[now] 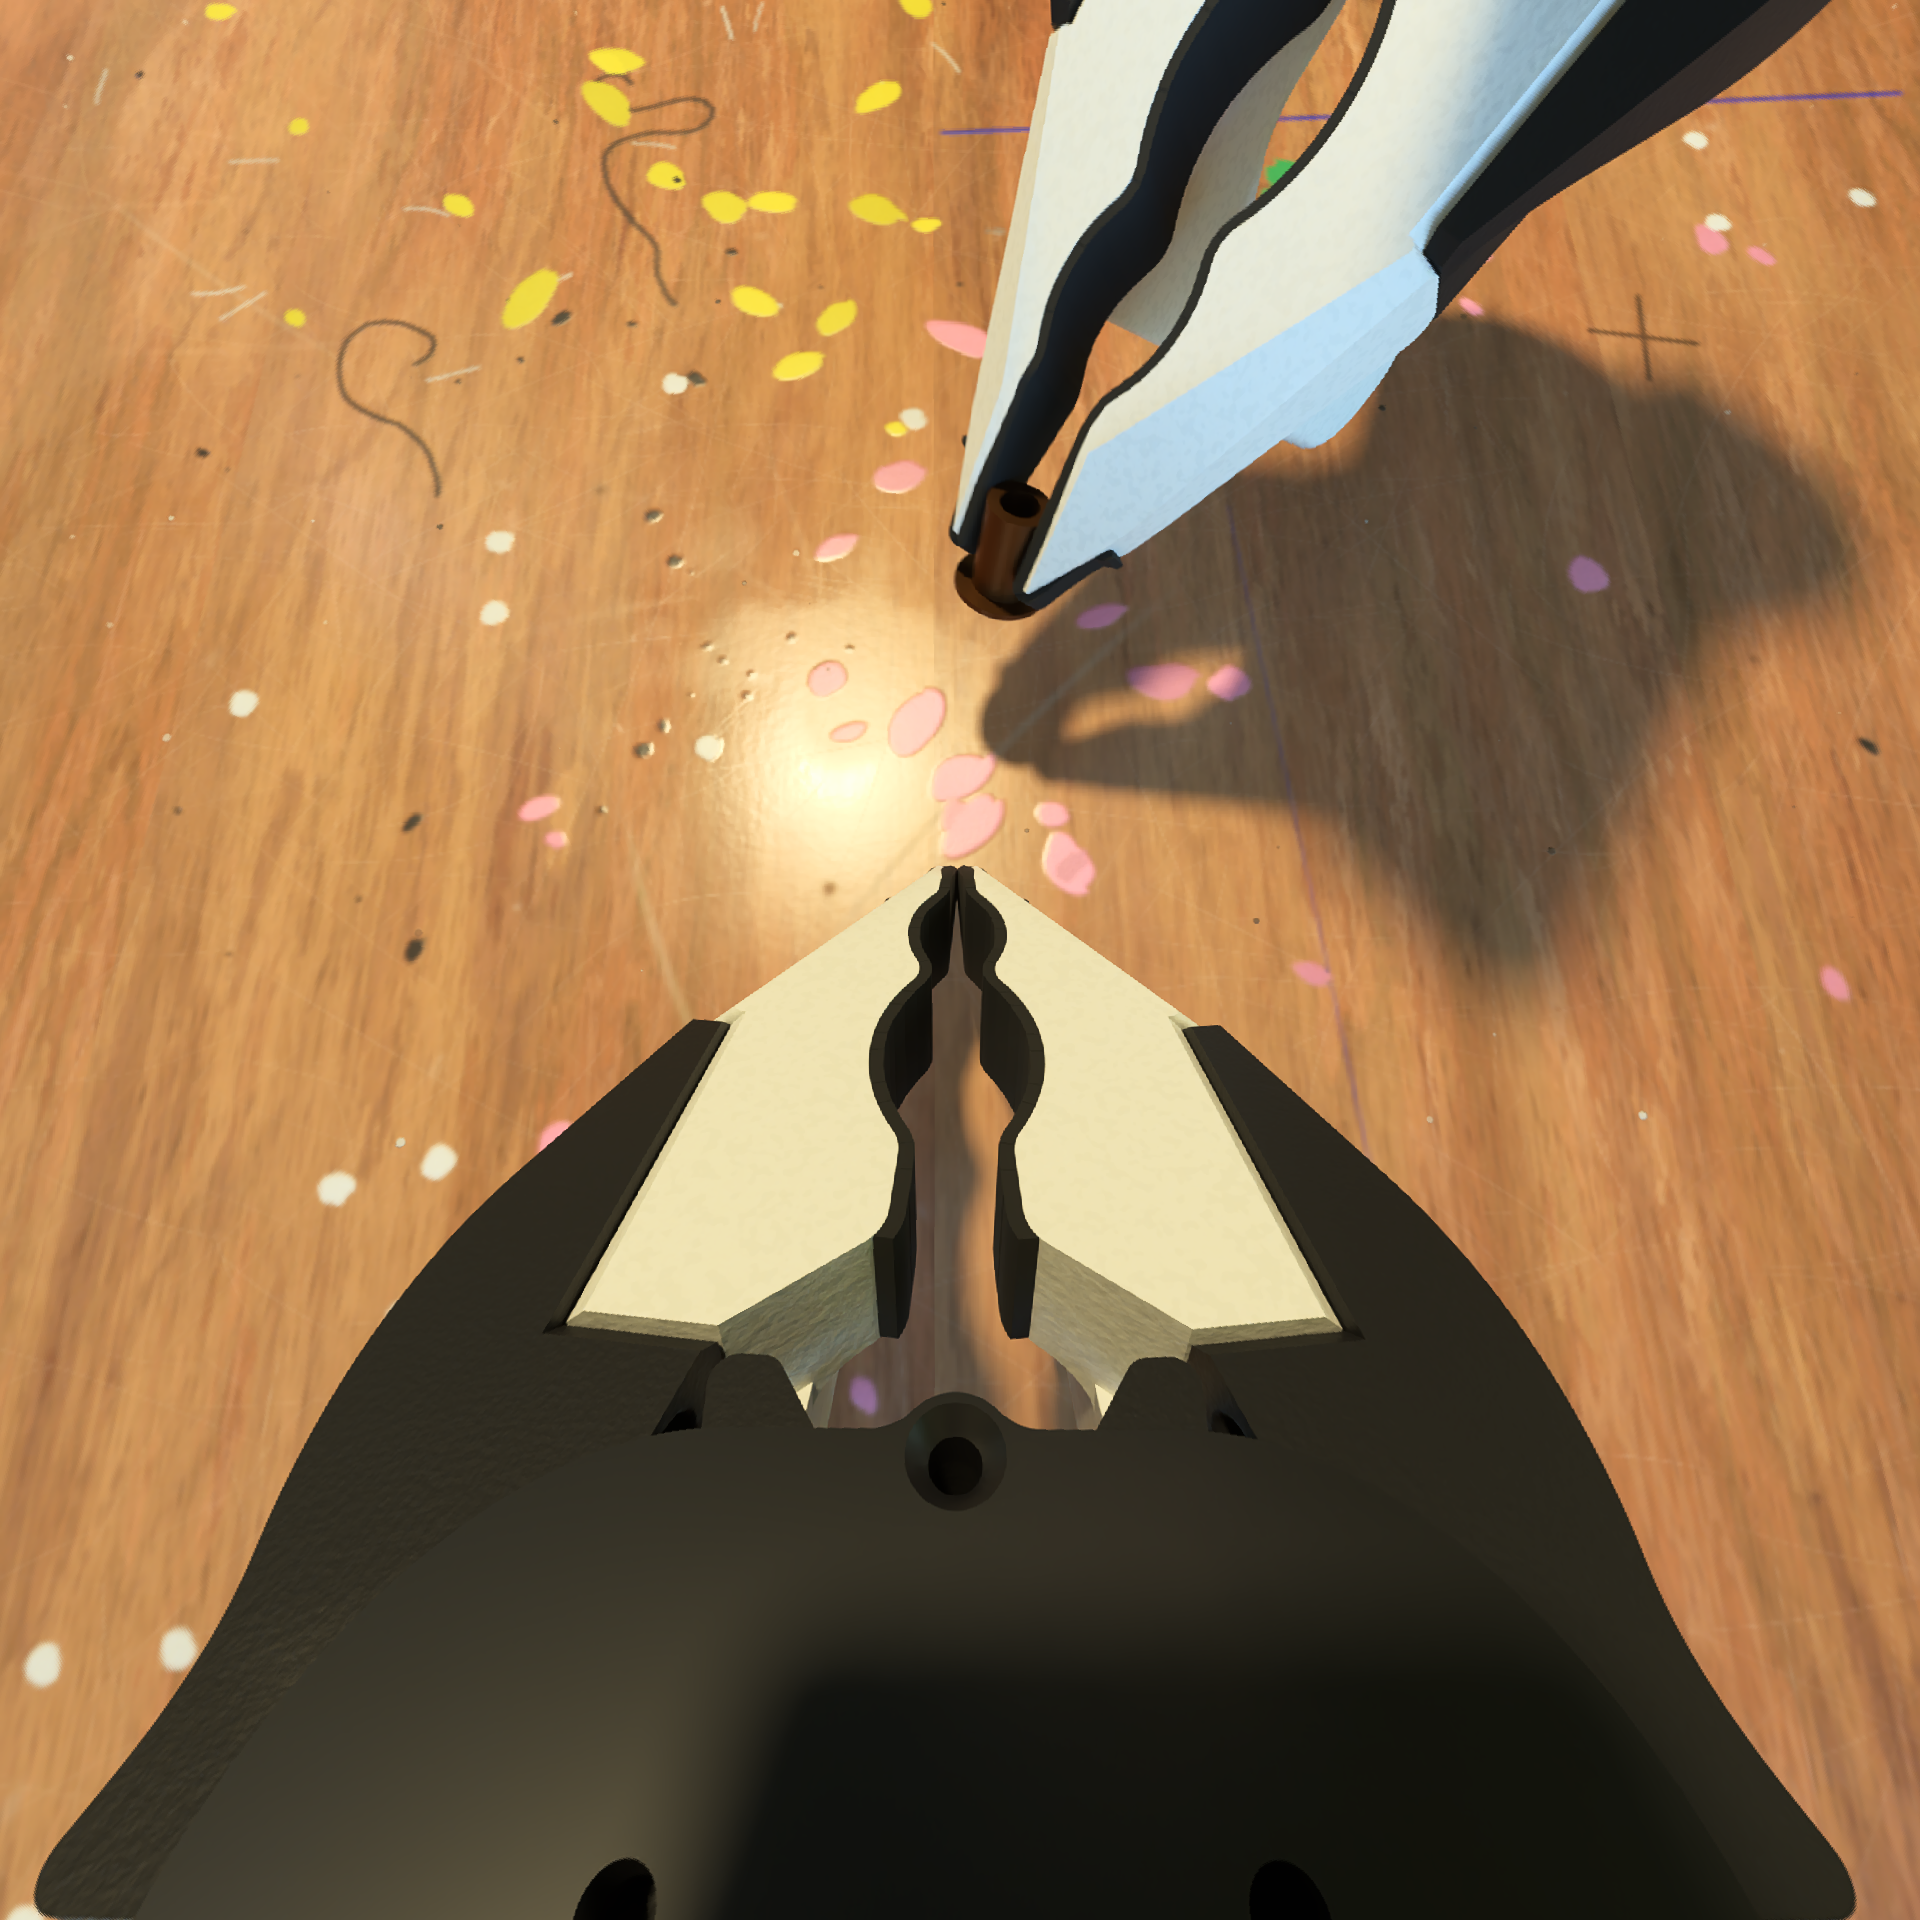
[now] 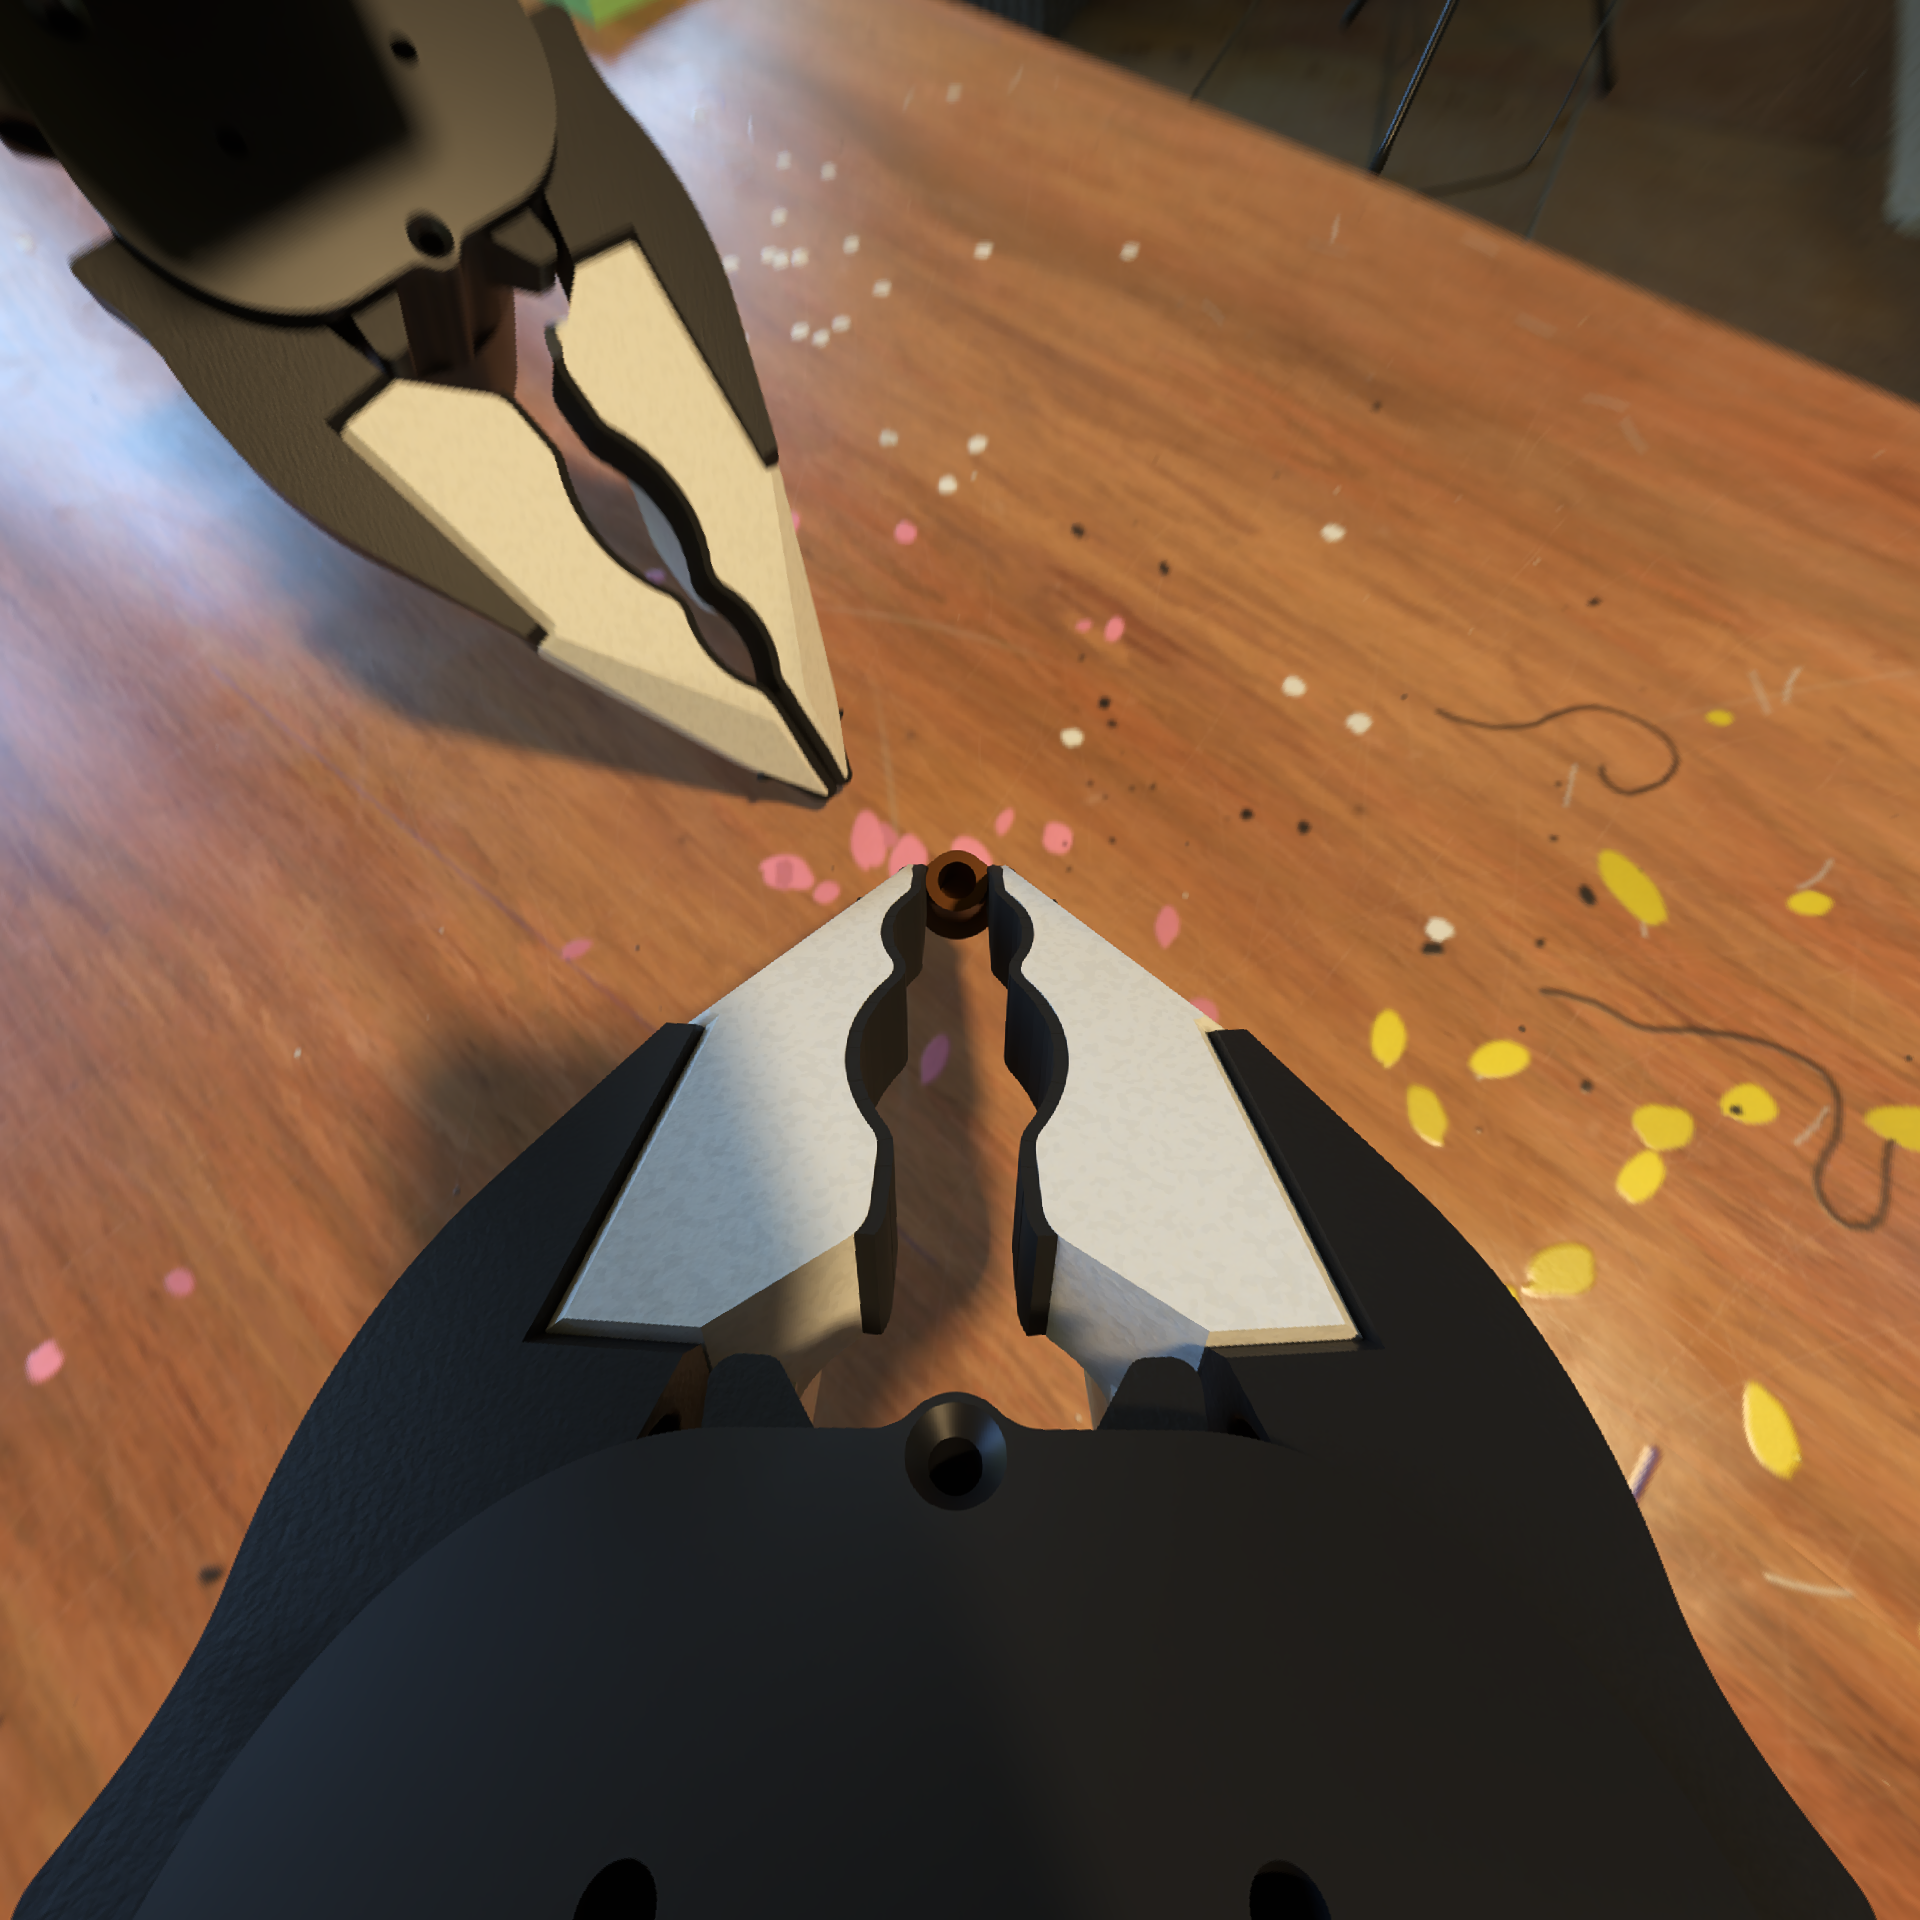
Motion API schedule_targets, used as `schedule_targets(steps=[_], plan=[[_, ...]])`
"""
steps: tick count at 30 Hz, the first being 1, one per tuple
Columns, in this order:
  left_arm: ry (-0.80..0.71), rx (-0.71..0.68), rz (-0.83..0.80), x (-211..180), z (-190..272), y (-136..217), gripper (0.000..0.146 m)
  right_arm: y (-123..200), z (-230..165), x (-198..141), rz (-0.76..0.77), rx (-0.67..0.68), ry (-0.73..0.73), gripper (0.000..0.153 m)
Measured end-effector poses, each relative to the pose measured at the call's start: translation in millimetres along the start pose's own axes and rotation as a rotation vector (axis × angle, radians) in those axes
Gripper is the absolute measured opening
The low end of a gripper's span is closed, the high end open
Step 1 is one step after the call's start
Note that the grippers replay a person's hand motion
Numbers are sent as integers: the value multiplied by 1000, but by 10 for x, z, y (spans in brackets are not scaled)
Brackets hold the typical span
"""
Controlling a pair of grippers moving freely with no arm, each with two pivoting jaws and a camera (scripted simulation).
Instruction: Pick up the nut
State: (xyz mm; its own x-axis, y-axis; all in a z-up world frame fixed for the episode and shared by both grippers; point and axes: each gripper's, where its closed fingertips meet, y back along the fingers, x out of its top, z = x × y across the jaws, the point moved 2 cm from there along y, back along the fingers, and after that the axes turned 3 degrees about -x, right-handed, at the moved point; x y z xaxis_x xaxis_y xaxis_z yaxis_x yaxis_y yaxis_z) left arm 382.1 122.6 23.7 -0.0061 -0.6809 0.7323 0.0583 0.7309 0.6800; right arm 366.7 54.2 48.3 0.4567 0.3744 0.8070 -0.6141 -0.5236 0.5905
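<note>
The nut (image 2: 956,891) is a small brown flanged sleeve with a hole through it. My right gripper (image 2: 956,879) is shut on it at the very fingertips. In the left wrist view the nut (image 1: 1003,551) stands upright between the right gripper's tips (image 1: 1013,561), its flange at or just above the wooden table (image 1: 312,831). My left gripper (image 1: 956,875) is shut and empty, its tips just above the table a short way in front of the nut. It also shows in the right wrist view (image 2: 836,779), upper left, tips pointing toward the nut.
The table top carries flat paint spots: yellow (image 1: 727,208), pink (image 1: 920,717) and white, plus thin dark squiggles (image 2: 1621,748). The table's far edge (image 2: 1558,208) runs across the upper right of the right wrist view, with dark chair legs beyond.
</note>
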Motion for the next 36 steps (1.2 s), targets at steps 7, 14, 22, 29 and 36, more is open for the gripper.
schedule_targets(steps=[7, 14, 22, 29, 36], plan=[[-6, 2, -1, 0, 4, -1, 0, 5, 26, 83, 74, -100, 83, 11], [-37, -2, 3, 7, 49, 15, 5, 88, -84, 37, 26, 26, 43, 11], [-369, 187, 79, 186, 336, 80, 29, 356, -355, -58, -69, 351, -98, 11], [-460, 257, 136, 219, 656, -18, 37, 415, -639, -214, -183, 478, -94, 11], [-518, 270, 186, 146, 756, 3, 26, 323, -740, -206, -191, 548, -165, 11]])
